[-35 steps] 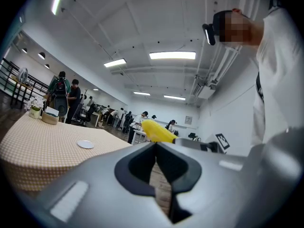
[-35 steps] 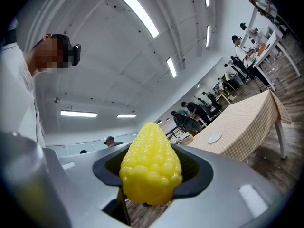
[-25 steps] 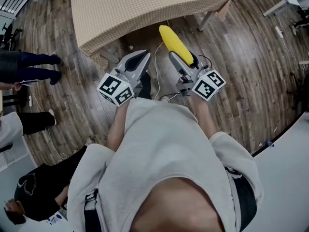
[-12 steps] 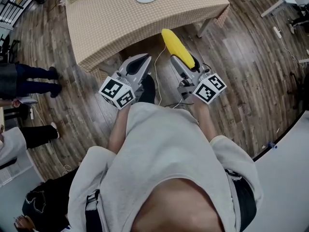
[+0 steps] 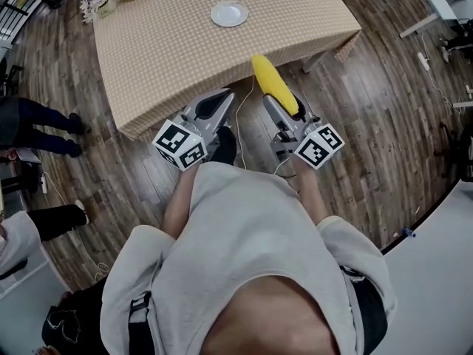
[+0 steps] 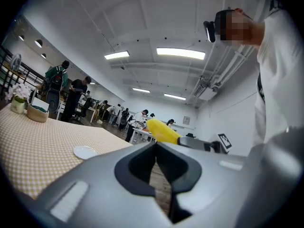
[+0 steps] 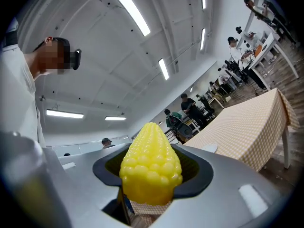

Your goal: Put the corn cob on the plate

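Right gripper fingers clenched on corn cob, its long axis pointing out past them toward the worktop. Left gripper fingers closed, empty. Plate lies well ahead, slightly left of the cob tip.

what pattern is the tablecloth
The tablecloth has a fine tan-and-white check, clearest in the head view.

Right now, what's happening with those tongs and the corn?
Right tongs clamped on corn cob. Left tongs shut, empty. Plate on table ahead, nothing between.
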Motion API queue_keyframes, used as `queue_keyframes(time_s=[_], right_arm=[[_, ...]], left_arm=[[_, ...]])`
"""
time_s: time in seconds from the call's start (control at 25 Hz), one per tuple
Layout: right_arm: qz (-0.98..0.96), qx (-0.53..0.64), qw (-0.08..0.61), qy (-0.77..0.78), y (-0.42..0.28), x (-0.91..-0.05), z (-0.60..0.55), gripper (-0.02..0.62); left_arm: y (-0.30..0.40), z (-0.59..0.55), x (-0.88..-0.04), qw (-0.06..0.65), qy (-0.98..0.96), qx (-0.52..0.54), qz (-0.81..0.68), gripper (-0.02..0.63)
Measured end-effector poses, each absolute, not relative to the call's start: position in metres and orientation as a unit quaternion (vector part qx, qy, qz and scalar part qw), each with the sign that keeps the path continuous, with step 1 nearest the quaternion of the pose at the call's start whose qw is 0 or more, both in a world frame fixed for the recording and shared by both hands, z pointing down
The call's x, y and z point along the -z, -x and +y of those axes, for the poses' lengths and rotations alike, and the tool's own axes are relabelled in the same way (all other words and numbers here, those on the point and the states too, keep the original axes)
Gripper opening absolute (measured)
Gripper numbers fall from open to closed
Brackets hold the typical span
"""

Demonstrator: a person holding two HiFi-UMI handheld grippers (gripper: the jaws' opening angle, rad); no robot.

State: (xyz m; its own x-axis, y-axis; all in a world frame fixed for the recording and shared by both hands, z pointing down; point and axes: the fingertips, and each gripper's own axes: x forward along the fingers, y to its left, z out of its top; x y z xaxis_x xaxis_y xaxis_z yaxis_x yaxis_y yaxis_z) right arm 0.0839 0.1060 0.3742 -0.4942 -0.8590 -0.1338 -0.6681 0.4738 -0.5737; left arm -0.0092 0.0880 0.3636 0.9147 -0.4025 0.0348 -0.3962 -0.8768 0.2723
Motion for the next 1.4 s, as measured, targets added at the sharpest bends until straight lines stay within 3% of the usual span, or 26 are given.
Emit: queue_keyframes(time_s=[0.8,1.4], right_arm=[[0.827,0.207,0.200,0.482,-0.071,-0.330,-0.169,0.249],[0.835,0.217,0.208,0.461,-0.084,-0.331,-0.226,0.249]], left_arm=[[0.027,-0.191,-0.330,0.138,-0.973,0.026,-0.182,0.008],[0.019,-0.238,-0.340,0.146,-0.967,0.015,-0.207,0.008]])
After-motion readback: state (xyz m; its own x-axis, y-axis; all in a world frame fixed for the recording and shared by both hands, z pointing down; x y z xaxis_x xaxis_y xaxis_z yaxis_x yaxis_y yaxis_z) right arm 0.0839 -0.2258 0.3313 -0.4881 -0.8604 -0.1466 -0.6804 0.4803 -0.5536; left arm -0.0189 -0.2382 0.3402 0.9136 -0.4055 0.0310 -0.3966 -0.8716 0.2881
